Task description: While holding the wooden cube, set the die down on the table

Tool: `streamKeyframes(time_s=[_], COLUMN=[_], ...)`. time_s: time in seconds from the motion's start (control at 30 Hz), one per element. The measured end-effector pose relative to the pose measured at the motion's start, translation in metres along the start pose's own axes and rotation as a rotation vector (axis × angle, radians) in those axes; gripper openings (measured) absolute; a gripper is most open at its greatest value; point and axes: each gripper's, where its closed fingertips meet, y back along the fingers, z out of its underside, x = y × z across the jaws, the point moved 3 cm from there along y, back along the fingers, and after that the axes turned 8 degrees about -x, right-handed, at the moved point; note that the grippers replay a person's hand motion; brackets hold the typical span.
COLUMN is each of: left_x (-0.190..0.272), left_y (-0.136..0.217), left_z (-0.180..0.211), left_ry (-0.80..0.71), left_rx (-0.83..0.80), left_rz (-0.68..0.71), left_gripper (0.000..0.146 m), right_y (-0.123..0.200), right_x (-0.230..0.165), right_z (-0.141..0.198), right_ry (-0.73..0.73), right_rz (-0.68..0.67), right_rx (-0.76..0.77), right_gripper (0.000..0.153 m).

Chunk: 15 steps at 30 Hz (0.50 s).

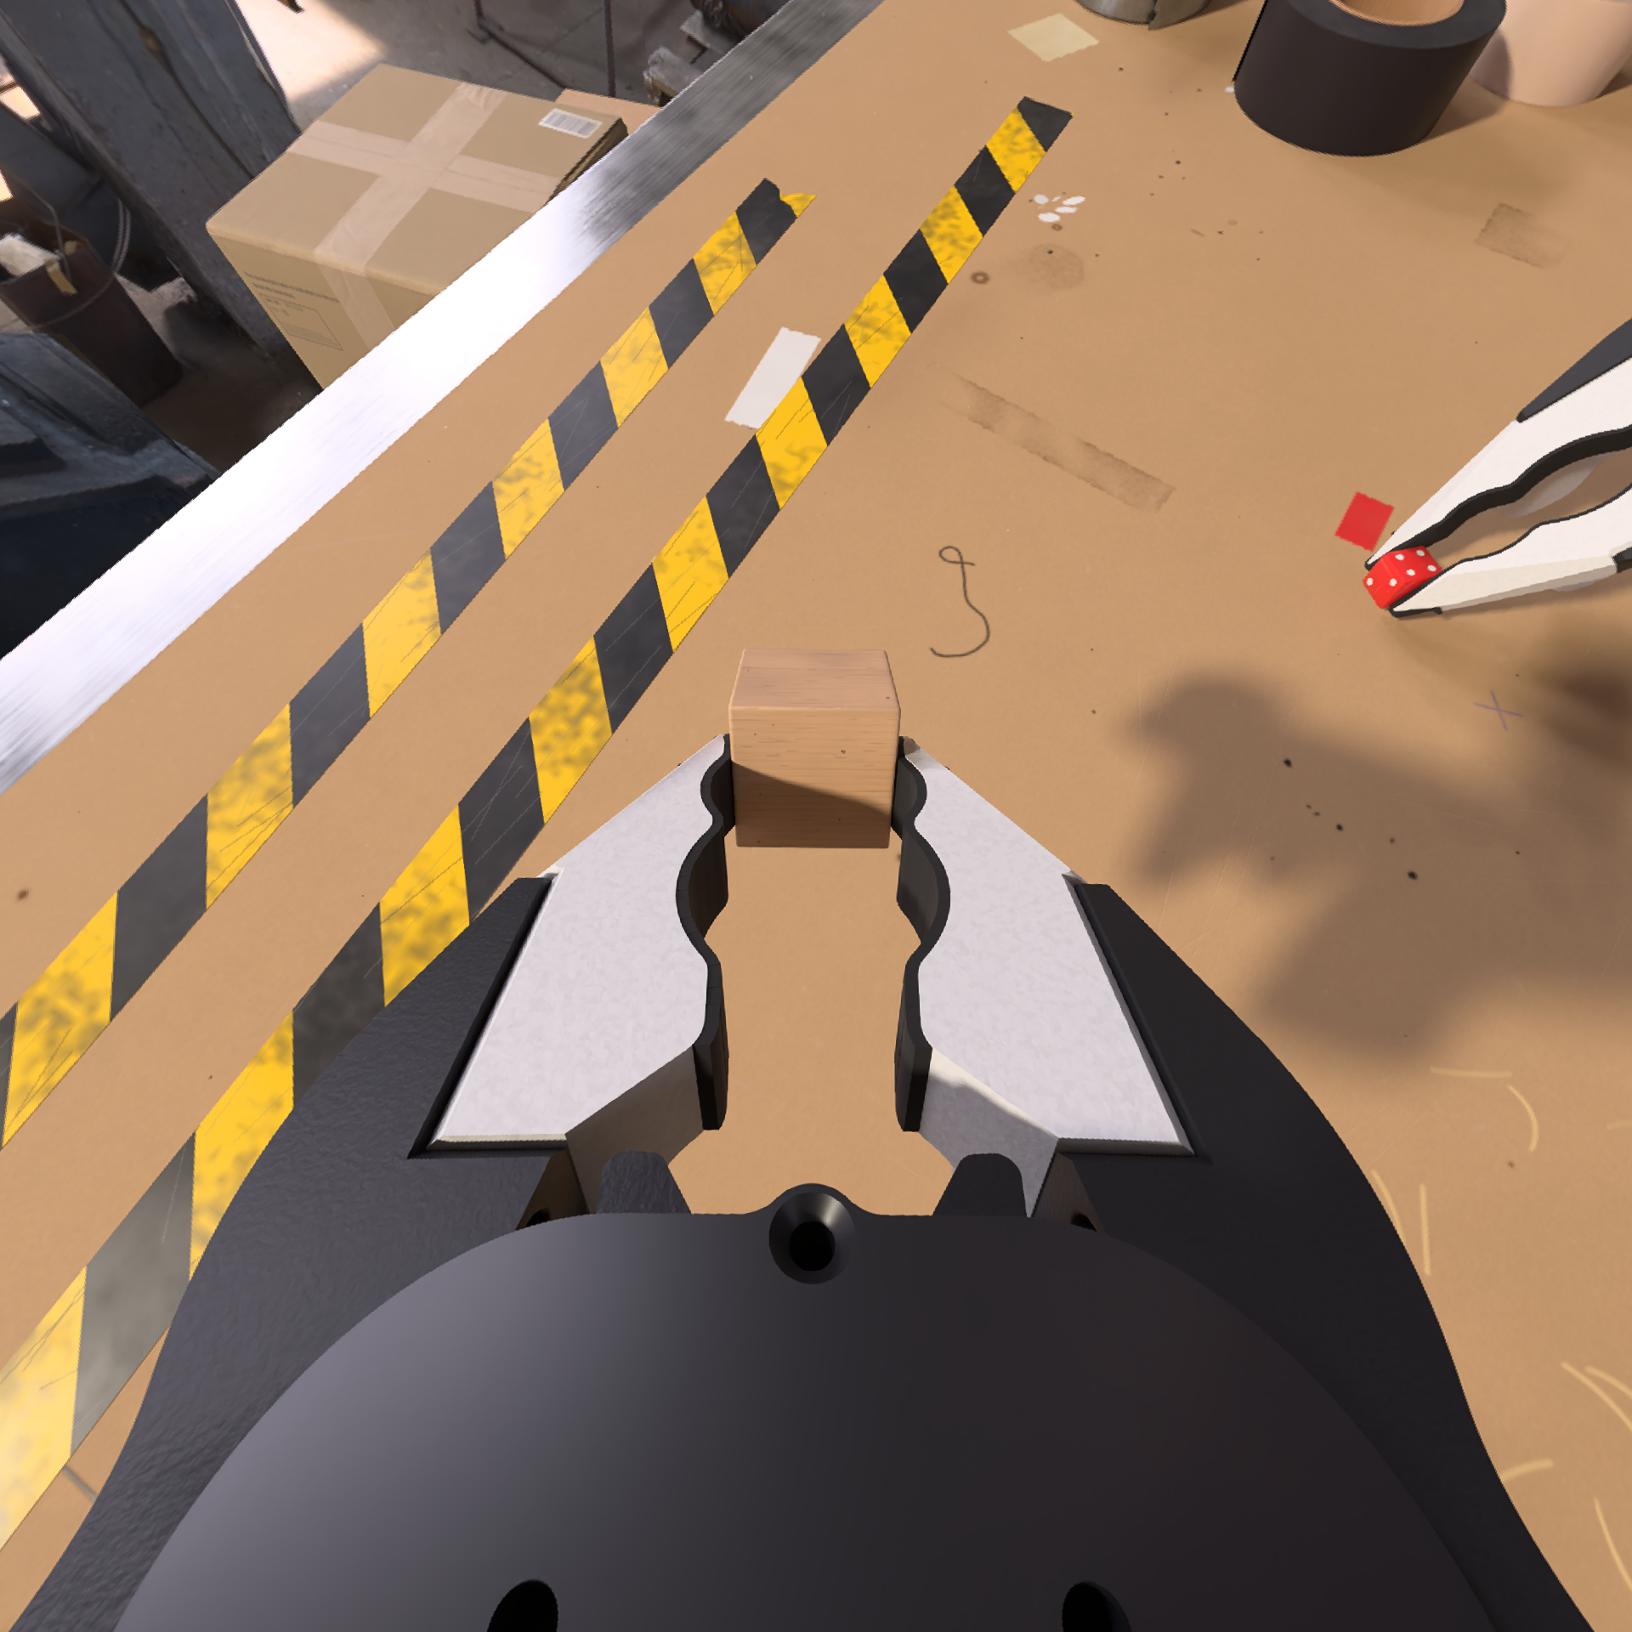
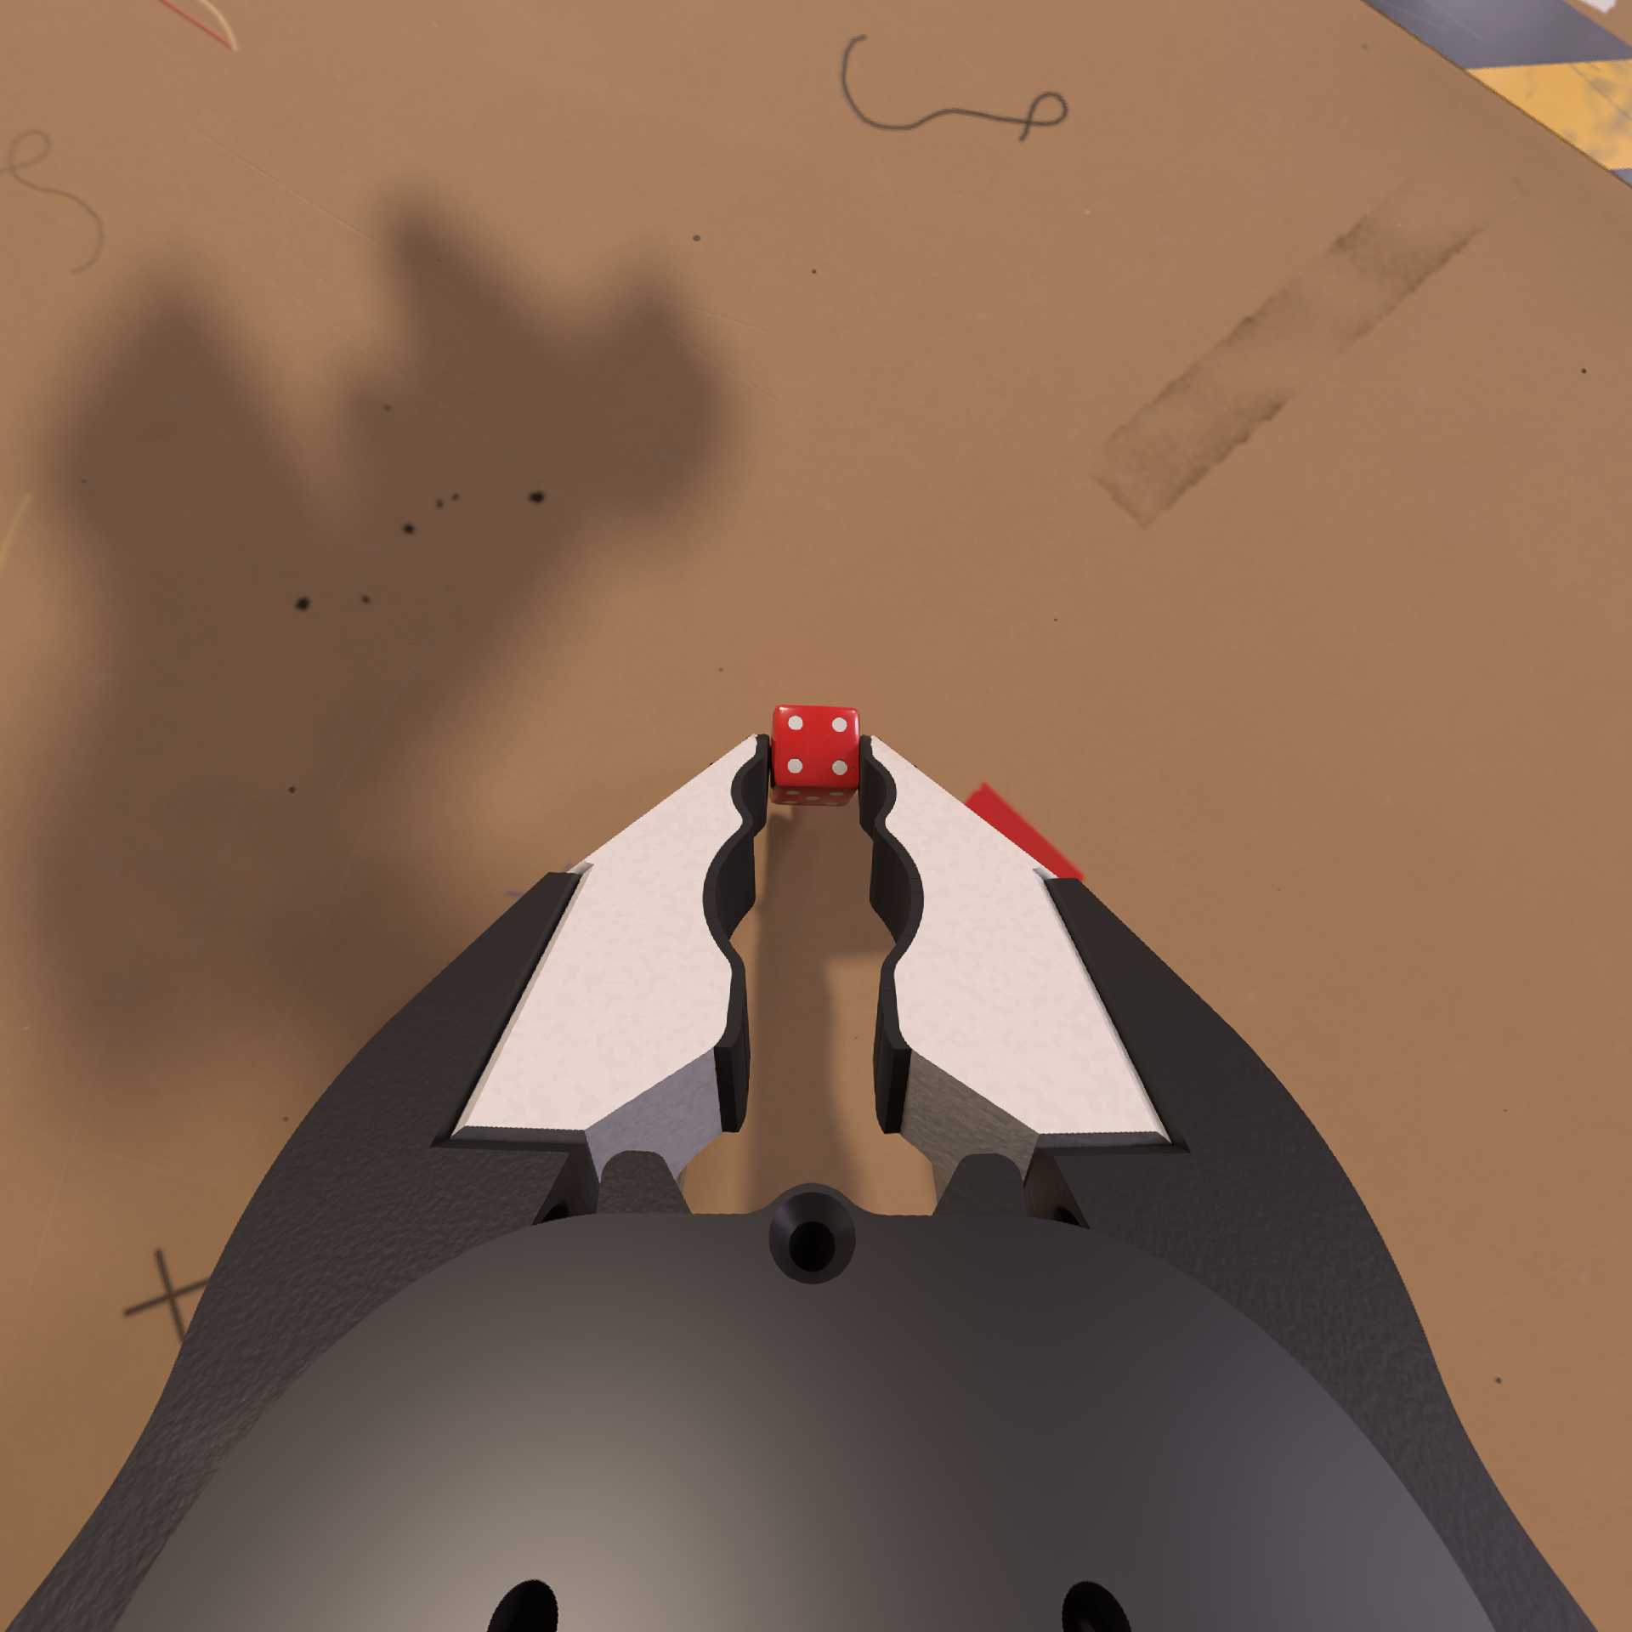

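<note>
My left gripper [image 1: 813, 777] is shut on a light wooden cube [image 1: 812, 746], pinched between its fingertips above the brown table [image 1: 1060, 795]. My right gripper [image 2: 813, 768] is shut on a small red die [image 2: 814, 746] with white pips, held at its fingertips above the table. In the left wrist view the right gripper [image 1: 1404, 578] shows at the far right with the die [image 1: 1398, 576] in its tips. A soft shadow lies on the table under it; I cannot tell the exact height.
Two yellow-black hazard tape strips [image 1: 618, 547] run along the table beside its metal edge [image 1: 309, 424]. A black tape roll [image 1: 1360, 71] stands at the far right. A small red patch [image 1: 1364, 519] lies near the die. A cardboard box [image 1: 397, 203] sits beyond the edge.
</note>
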Motion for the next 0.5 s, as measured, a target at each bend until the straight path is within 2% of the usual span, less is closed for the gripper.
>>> streamKeyframes(time_s=[0.5], left_x=[-0.0023], left_y=[-0.0017], left_z=[0.0016], left_ry=[0.005], left_rx=[-0.004], left_rz=[-0.003], left_gripper=[0.034], right_y=[-0.0042], right_x=[0.0025], right_z=[0.0016], right_ry=[0.007], right_rz=[0.03], right_rx=[-0.034], right_gripper=[0.02])
